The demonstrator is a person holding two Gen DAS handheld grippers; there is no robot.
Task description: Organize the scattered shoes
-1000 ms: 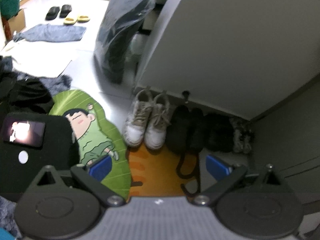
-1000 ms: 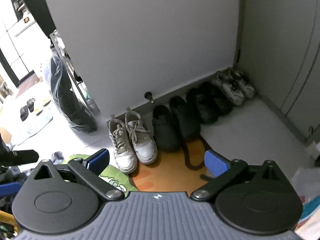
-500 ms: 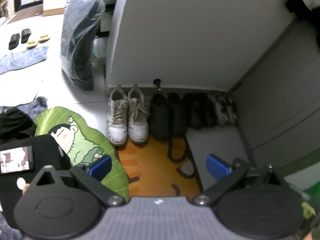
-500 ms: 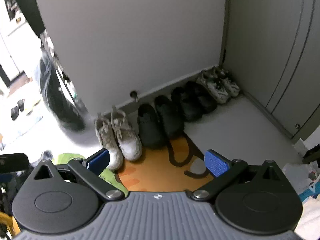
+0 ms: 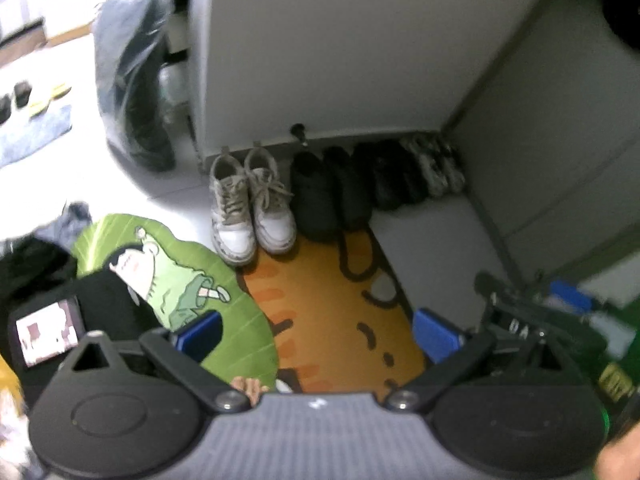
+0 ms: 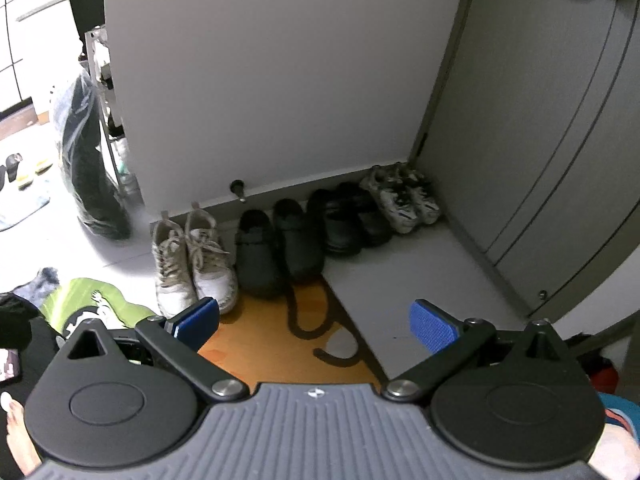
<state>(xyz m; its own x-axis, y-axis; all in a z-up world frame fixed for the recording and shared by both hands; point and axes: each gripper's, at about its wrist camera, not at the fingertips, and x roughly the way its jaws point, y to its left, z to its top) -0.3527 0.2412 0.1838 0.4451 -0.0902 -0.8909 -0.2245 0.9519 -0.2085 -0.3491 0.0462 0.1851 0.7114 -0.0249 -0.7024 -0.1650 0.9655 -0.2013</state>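
Hovering above floor mats: left gripper (image 5: pixel 316 330) and right gripper (image 6: pixel 314 320), both spread wide, empty. Beyond them, shoes lined in pairs along wall base: white sneakers (image 6: pixel 192 260), black clogs (image 6: pixel 278 252), black shoes (image 6: pixel 348 220), patterned sneakers (image 6: pixel 402 196) in corner. Judgement: light, soft uppers, stiff soles; pinch heel collar. Slippers (image 5: pixel 52 94) far off on blue cloth (image 5: pixel 32 132).

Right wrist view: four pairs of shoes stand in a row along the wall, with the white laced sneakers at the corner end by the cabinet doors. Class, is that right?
Not quite. The white sneakers stand at the open end, away from the corner; the patterned sneakers sit by the cabinet doors. The right wrist view shows four pairs in a row along the wall.
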